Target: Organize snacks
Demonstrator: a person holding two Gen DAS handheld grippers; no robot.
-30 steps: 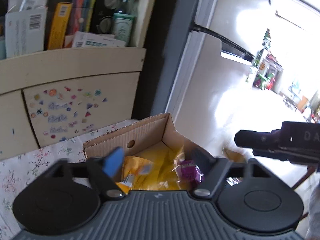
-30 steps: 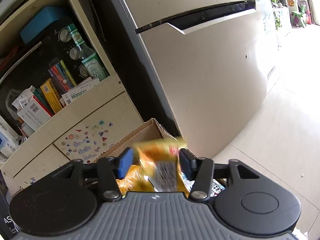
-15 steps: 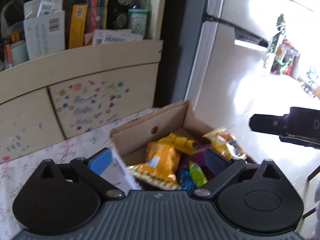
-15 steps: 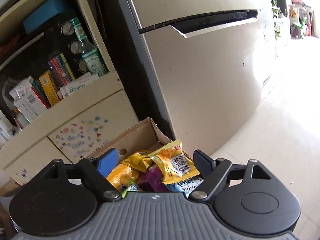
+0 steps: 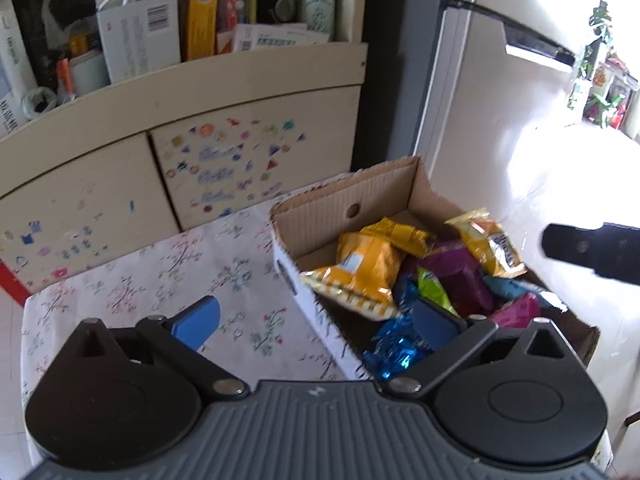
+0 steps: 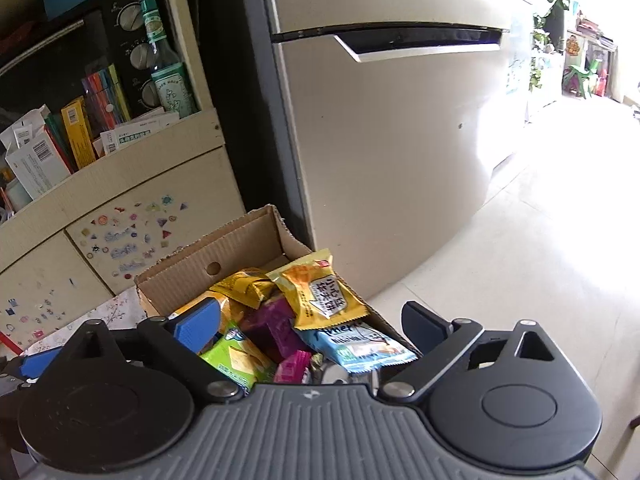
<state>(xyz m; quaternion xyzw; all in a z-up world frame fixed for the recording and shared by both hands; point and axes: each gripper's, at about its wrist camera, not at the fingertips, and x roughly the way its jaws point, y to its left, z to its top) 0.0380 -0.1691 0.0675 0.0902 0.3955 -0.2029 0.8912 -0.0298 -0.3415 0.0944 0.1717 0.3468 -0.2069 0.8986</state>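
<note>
A cardboard box (image 5: 384,192) stands on the flowered tablecloth (image 5: 180,264) and holds several snack packets: an orange bag (image 5: 364,268), a yellow packet (image 5: 492,244), purple, green and blue ones. My left gripper (image 5: 316,324) is open and empty above the box's near left wall. In the right wrist view the box (image 6: 240,248) holds the yellow packet (image 6: 324,292) on top, with a light blue packet (image 6: 360,344) and a green packet (image 6: 236,360). My right gripper (image 6: 312,324) is open and empty just above them.
A cream cabinet with stickers (image 5: 224,160) stands behind the table, its shelf packed with boxes and a bottle (image 6: 168,76). A beige fridge (image 6: 400,140) stands to the right. The right gripper's body (image 5: 592,256) shows at the right edge of the left wrist view.
My right gripper has opened and let go of the yellow packet, which now lies in the box. My left gripper has drawn back and left, showing more tablecloth.
</note>
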